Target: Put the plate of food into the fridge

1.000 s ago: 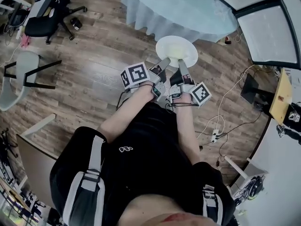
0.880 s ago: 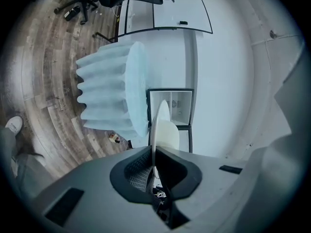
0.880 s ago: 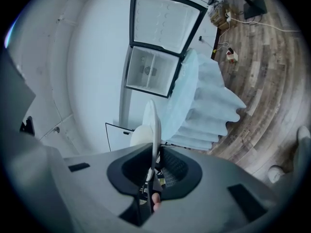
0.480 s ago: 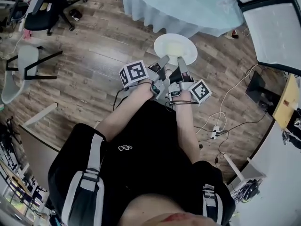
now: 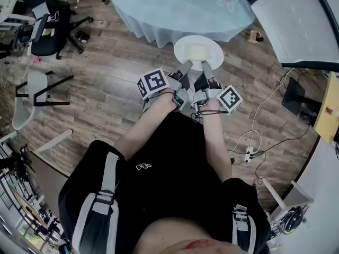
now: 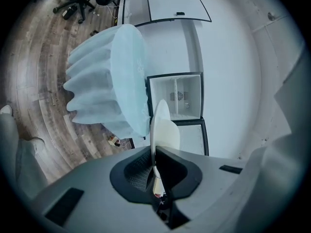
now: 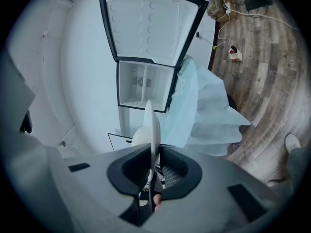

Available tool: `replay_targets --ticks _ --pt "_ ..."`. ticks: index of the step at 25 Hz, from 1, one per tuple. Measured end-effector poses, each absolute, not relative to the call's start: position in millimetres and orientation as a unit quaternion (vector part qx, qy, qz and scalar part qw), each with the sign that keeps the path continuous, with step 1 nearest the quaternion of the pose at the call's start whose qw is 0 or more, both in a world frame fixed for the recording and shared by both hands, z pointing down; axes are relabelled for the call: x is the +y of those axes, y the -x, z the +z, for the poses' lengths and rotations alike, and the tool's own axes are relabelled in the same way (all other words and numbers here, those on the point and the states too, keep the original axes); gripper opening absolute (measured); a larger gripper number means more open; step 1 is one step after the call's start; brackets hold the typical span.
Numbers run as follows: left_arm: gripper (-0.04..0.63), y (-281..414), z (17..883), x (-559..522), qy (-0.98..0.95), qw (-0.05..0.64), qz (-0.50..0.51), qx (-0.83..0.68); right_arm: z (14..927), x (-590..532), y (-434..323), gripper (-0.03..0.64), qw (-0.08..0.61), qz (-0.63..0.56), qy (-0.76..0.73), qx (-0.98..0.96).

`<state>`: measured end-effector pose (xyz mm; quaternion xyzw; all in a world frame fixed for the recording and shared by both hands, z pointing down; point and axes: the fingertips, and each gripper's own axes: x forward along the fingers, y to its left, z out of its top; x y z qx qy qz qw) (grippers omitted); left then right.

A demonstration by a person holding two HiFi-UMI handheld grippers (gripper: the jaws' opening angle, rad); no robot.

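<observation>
A white plate (image 5: 198,53) with pale food on it is held level over the wooden floor, just off the edge of the round table (image 5: 175,4) with a light blue cloth. My left gripper (image 5: 186,66) is shut on its near-left rim and my right gripper (image 5: 207,66) is shut on its near-right rim. In the left gripper view the plate (image 6: 163,126) runs edge-on between the jaws of the left gripper (image 6: 154,155). The right gripper (image 7: 154,161) clamps the plate (image 7: 152,123) in the same way. Beyond the table stands the fridge (image 6: 177,98), its open compartment (image 7: 143,87) showing white shelves.
The fridge's door (image 7: 150,23) is swung wide open. A black office chair (image 5: 47,20) and a grey chair (image 5: 26,97) stand at the left. Cables and a power strip (image 5: 248,153) lie on the floor at the right, near a dark monitor (image 5: 294,97).
The person has moved with the plate closer to the table's edge, and the table and fridge panels have shifted in the view. Both grippers keep their hold on the plate.
</observation>
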<state>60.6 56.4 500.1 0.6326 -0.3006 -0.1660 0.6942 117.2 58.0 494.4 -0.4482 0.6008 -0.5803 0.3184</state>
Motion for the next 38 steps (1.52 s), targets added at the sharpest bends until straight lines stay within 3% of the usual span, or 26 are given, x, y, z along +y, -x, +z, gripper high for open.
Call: replay_targets --ticks 8,16,24,38 --pt "0.025 -99 488 33 -0.656 0.677 -0.156 -0.294 485 36 -155 0.048 0.342 -0.575 0.431 0.606" --pt "0.025 -75 508 8 -0.622 0.696 -0.166 -0.319 504 8 -132 0.048 0.317 -0.601 0.42 0.602" --pt "0.025 -121 511 -69 -0.644 0.702 -0.133 -0.274 507 -62 -178 0.048 0.339 -0.584 0.463 0.574" --pt "0.023 -112 499 -213 -0.649 0.705 -0.138 -0.251 492 -200 -164 0.049 0.34 -0.562 0.476 0.585"
